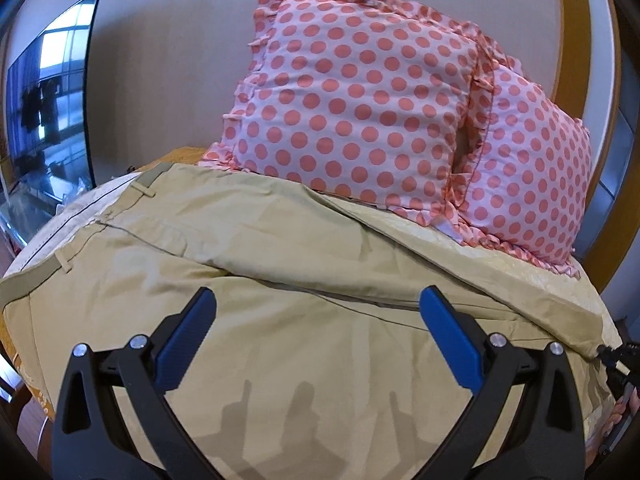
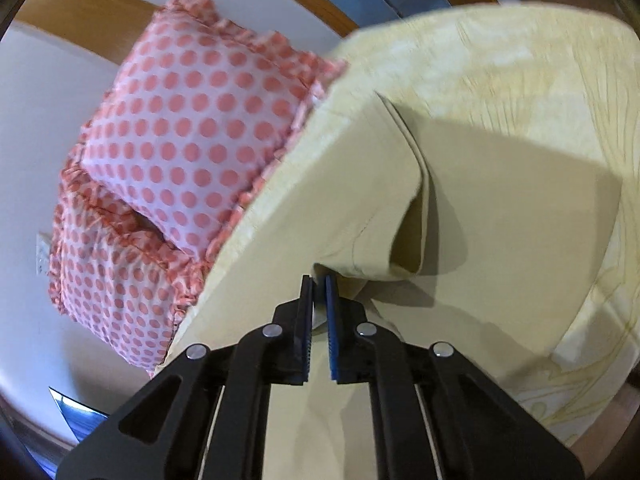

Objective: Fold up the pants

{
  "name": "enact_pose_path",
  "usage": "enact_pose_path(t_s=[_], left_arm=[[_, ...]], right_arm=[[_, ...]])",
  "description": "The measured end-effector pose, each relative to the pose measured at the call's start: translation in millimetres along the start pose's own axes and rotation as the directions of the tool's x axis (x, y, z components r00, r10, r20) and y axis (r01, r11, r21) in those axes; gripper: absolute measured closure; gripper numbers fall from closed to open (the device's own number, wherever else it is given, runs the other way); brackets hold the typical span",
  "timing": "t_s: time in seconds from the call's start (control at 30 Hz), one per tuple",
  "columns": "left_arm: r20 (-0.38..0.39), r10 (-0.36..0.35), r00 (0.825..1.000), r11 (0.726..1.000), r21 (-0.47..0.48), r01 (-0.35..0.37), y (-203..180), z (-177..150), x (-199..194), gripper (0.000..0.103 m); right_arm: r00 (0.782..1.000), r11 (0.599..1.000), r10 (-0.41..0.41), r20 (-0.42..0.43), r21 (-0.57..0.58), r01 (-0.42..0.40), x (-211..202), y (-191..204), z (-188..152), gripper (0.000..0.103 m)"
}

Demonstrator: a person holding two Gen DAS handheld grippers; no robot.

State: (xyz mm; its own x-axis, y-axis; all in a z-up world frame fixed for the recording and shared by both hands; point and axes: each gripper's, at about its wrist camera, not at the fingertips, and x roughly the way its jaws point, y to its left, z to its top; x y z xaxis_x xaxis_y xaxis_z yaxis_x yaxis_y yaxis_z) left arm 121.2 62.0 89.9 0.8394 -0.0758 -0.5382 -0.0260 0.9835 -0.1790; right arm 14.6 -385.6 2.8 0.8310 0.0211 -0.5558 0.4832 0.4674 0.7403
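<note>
Khaki pants lie spread on the bed, waistband with belt loops at the left, legs running right. My left gripper is open and empty, hovering just above the middle of the pants. In the right wrist view my right gripper is shut on the hem end of a pant leg and holds it lifted off the bed. The right gripper's tip also shows at the right edge of the left wrist view.
Two pink pillows with coral dots lean against the wall behind the pants, also in the right wrist view. A yellow patterned bedspread covers the bed. A TV stands at the left. A wooden frame is at the right.
</note>
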Motion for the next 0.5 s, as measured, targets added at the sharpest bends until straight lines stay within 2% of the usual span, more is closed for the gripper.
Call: enact_pose_path(t_s=[0.07,0.17,0.23,0.3,0.37,0.5], left_arm=[[0.002,0.001,1.0,1.0,-0.014,-0.001,5.6,0.6,0.1,0.002],[0.003,-0.014,1.0,1.0,-0.024,0.014,12.1,4.6,2.2,0.002],[0.004,-0.009,1.0,1.0,-0.023,0.009,14.2,7.3,3.6,0.002],[0.012,-0.002,1.0,1.0,-0.019,0.003,15.6,10.1,3.9,0.002],[0.017,-0.002,1.0,1.0,-0.015,0.002,15.8,12.2,4.8,0.002],[0.009,-0.023,1.0,0.999,-0.024,0.023,18.1,14.8,7.9,0.002]], right_arm=[[1.0,1.0,-0.022,-0.02,0.019,0.022,1.6,-3.9,-1.0,0.095],[0.998,0.998,-0.033,-0.055,0.06,0.037,3.5,-7.0,-4.0,0.084],[0.997,0.997,-0.047,-0.063,0.062,0.051,0.0,-5.0,-7.8,0.082],[0.997,0.996,-0.053,-0.06,0.063,0.056,-3.5,-1.4,-10.3,0.072],[0.997,0.996,-0.06,-0.052,0.059,0.063,-3.3,3.5,-11.0,0.067],[0.999,0.995,-0.053,-0.001,0.088,0.052,-0.2,2.7,-8.3,0.067]])
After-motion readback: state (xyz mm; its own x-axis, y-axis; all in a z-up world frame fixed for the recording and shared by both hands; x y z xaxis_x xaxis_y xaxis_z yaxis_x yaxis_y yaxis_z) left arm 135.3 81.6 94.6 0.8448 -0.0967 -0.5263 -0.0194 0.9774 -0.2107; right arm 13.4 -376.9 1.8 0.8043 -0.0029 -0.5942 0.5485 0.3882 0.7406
